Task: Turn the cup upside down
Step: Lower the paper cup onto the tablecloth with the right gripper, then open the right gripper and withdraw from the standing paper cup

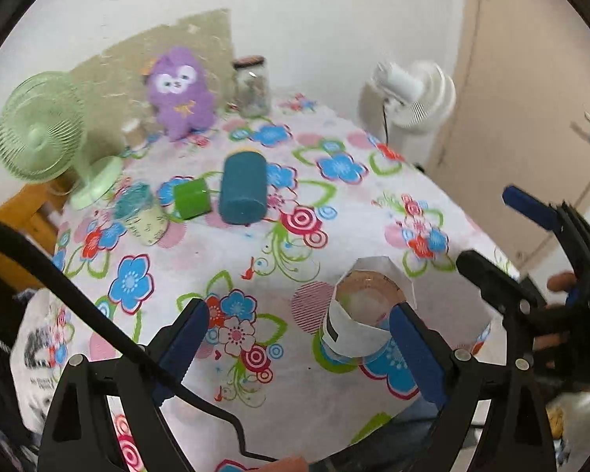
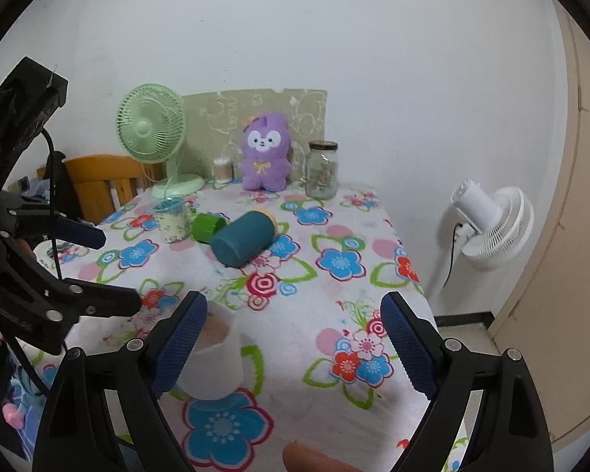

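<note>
left wrist view: the flowered table drops away at its right edge, and bare cloth lies between the cup near the front and the teal bottle further back. the cup stands mouth up, wrapped in white paper, beside the right finger of the left gripper, whose jaws are spread wide. the right gripper, also spread wide, has the cup just inside its left finger.

- Fans: 2, green and white.
- Cups: 2, paper-wrapped and patterned.
- Plush toy: 1.
- Glass jar: 1.
- Teal bottle: 1.
- Green cap: 1.
</note>
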Motion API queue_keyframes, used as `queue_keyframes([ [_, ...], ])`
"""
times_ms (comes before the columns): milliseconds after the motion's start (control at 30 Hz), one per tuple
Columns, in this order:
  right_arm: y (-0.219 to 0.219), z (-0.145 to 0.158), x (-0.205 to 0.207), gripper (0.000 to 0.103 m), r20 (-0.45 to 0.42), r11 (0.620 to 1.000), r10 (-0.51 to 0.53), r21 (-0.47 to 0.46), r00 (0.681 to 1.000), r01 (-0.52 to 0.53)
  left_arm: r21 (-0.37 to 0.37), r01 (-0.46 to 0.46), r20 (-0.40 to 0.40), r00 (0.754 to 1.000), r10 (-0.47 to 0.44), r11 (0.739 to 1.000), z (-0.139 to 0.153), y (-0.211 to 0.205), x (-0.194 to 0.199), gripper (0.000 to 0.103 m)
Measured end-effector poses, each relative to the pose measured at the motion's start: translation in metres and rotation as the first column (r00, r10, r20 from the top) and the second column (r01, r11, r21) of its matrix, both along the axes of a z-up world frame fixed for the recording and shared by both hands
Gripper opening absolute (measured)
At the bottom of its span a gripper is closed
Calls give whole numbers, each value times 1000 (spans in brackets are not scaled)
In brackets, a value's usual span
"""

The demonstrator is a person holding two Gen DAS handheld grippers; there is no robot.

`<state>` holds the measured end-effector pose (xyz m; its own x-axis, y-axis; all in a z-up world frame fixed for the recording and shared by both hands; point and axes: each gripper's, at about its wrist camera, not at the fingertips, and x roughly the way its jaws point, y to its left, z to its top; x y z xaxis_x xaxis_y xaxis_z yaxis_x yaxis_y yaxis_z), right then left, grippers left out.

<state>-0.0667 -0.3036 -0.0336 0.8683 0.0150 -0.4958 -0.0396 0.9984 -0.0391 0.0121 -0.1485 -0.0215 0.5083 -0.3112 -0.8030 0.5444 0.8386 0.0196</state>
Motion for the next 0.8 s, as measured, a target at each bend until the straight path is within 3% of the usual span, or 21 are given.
queue_keyframes([
  [367,13,20,-27,93,45,996,-82,25,996,81,-210,-143,102,981,167,967,10,33,-31,94],
  [533,15,28,-41,95,75,990,-130,57,989,126,-254,-237,197,937,290,938,14,45,-48,96],
  [800,27,33,-54,95,83,988,-145,68,986,139,-295,-342,234,880,414,892,15,66,-65,98],
])
